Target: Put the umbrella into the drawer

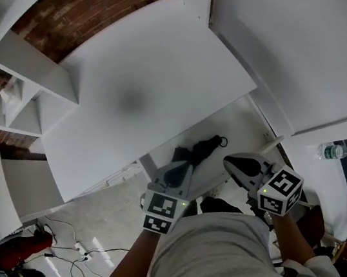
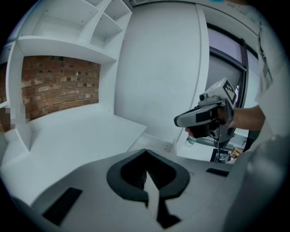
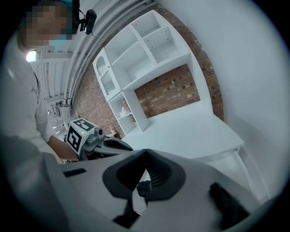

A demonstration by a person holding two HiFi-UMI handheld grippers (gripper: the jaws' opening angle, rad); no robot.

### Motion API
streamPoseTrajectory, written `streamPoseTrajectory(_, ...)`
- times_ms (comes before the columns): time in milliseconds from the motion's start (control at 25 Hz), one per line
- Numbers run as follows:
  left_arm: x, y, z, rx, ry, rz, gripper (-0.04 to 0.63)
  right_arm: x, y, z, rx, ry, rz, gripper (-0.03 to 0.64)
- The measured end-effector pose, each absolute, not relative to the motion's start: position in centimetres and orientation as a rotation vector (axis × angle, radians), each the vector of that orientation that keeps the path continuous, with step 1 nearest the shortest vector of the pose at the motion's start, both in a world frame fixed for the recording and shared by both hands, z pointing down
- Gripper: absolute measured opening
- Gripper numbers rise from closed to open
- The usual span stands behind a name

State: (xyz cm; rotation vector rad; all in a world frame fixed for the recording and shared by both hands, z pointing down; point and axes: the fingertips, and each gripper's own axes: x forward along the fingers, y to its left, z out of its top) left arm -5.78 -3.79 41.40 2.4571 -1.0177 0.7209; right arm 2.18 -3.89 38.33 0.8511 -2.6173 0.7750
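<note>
Under the white table [image 1: 147, 93], the open drawer [image 1: 244, 122] holds the black umbrella [image 1: 198, 151], which lies flat on the drawer's floor. Over the drawer's near end hover the left tongs [image 1: 179, 168] and right tongs [image 1: 235, 162], both closed and empty.

Indoor workroom or lab, white desk [image 1: 140, 94], white shelving [image 3: 145, 50], brick wall [image 2: 59, 86] (loose cables [image 1: 79, 250] below)

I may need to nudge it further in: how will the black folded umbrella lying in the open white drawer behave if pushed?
The black folded umbrella looks loosely bunched, so its fabric would probably give before it slides. Being long and narrow, it may swivel if pushed off centre. Its small loop at one end might snag.
</note>
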Motion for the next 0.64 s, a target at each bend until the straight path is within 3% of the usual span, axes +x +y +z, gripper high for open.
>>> streamPoseTrajectory(640,-4.9,-2.2,39.1,2.471,-1.008,0.706,0.015,1.3,-2.0,36.8,0.789,-2.624,0.758,0.028)
